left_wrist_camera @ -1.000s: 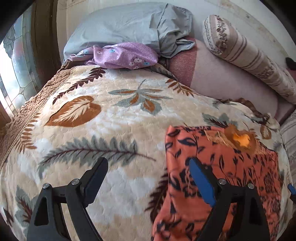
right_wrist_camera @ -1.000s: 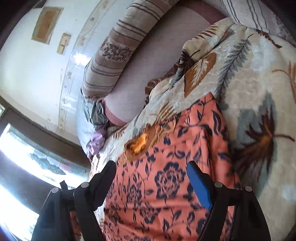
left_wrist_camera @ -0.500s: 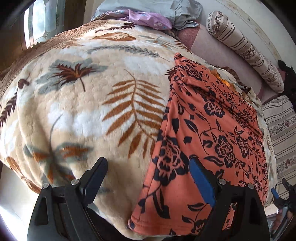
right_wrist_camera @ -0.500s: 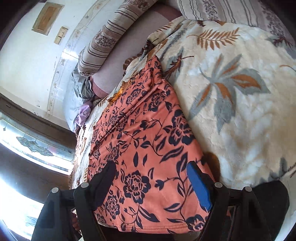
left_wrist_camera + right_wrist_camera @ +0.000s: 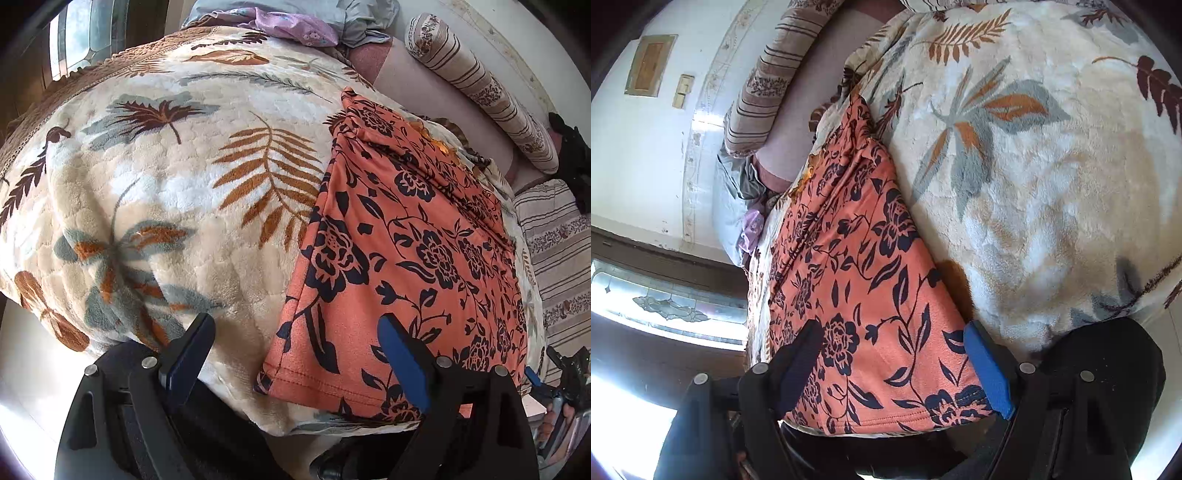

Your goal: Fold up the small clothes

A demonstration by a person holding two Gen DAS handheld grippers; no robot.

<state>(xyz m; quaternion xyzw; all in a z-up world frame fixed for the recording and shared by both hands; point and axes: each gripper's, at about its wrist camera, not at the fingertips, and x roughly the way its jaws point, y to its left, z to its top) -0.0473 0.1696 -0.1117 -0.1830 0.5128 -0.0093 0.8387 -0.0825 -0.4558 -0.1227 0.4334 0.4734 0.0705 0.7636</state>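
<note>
Pulled back toward the near edge of the bed since a second ago: then looking at the far end of the blanket [image 5: 177,206] with pillows filling the top of the left view, now looking down over the near hem of the orange flowered garment [image 5: 406,240]. Little change over the last half second. Garment itself lying in the same place on the blanket, spread long and flat, near hem hanging just over the bed's edge, far end with the yellow patch pointing toward the striped bolster [image 5: 480,85].

No brand, label or readable writing anywhere in view.

Left tool [image 5: 295,354] tilted steeply down, released, jaws spread wide and gripping nothing; black finger [image 5: 192,343] over bare blanket, blue-padded finger [image 5: 399,354] over the garment's near left corner, hem corner lying between the two. Contact with the cloth impossible to judge.

Right tool [image 5: 894,362] angled down less steeply, also released, jaws wide apart with nothing clamped; both fingers straddling the garment's near right corner [image 5: 886,332], black finger [image 5: 801,354] over the flowered cloth, blue pad [image 5: 982,365] at the cloth's right edge beside the blanket [image 5: 1034,166]. Dark trousers [image 5: 1100,387] showing below the tool. Right tool also glimpsed at the lower right edge of the left view, with a bit of a hand behind it.

Purple cloth [image 5: 295,26] and grey pillow [image 5: 362,14] at the far end of the bed.
</note>
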